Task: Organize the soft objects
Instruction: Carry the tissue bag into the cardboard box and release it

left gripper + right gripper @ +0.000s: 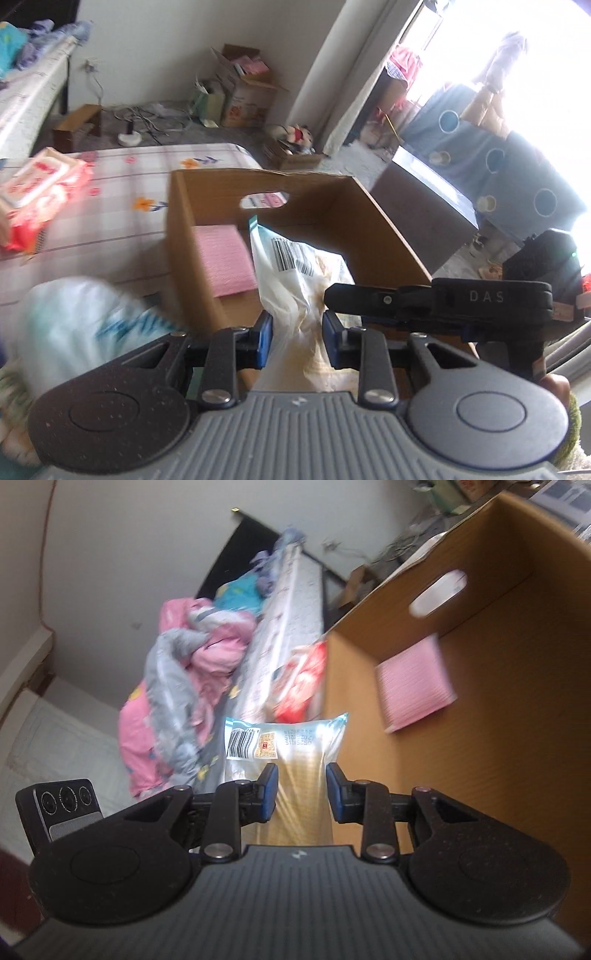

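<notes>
Packet: clear barcoded packet clenched in both claws, left claw and right claw
Done: pink pad inside cardboard box
Left: red pack, 10 o'clock on bed

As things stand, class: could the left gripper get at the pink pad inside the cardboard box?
Probably not yet: the left gripper is shut on the clear plastic packet, which hangs before the pink pad in the open-topped cardboard box.

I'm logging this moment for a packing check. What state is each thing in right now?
cardboard box: open-topped, upright on the bed.
pink pad: lying flat inside the box.
plastic package: held up, pinched by both grippers, over the box.
left gripper: shut on the package.
right gripper: shut on the package.
red and white pack: lying on the bed, outside the box.
</notes>
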A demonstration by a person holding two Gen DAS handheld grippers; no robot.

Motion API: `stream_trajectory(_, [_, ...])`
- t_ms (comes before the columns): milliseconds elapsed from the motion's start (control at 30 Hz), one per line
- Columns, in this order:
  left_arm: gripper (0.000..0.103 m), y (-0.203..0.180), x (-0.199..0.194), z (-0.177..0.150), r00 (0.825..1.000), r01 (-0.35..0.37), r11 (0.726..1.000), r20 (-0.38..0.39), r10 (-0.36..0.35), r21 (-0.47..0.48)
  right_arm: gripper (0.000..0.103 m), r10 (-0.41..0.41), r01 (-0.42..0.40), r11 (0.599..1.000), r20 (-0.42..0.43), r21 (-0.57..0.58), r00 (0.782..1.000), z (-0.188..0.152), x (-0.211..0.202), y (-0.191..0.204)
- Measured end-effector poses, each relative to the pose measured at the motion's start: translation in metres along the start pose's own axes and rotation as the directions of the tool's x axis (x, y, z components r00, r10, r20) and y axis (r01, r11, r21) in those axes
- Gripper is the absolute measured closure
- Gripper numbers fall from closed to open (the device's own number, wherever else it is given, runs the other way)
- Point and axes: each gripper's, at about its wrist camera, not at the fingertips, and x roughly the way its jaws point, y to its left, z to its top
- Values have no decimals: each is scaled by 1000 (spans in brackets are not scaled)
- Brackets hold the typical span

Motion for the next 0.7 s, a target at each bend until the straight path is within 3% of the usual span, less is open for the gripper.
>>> stream_trajectory(233, [71, -12, 87, 57, 998, -45, 999, -49, 46, 23, 76, -156, 157, 986, 16, -55, 988, 88, 17, -43])
stream_trajectory(433, [66, -4, 160, 80, 973, -157, 986, -164, 163, 49, 78, -322, 320, 935, 12, -152, 947, 139, 69, -69])
stream_trajectory(567, [65, 11, 178, 82, 956, -210, 977, -200, 214, 37, 79, -408, 403, 893, 19, -199, 913, 153, 104, -86])
stream_trajectory(700, [60, 16, 163, 83, 962, -215, 977, -169, 214, 11, 79, -417, 412, 896, 7, -166, 909, 154, 117, -96])
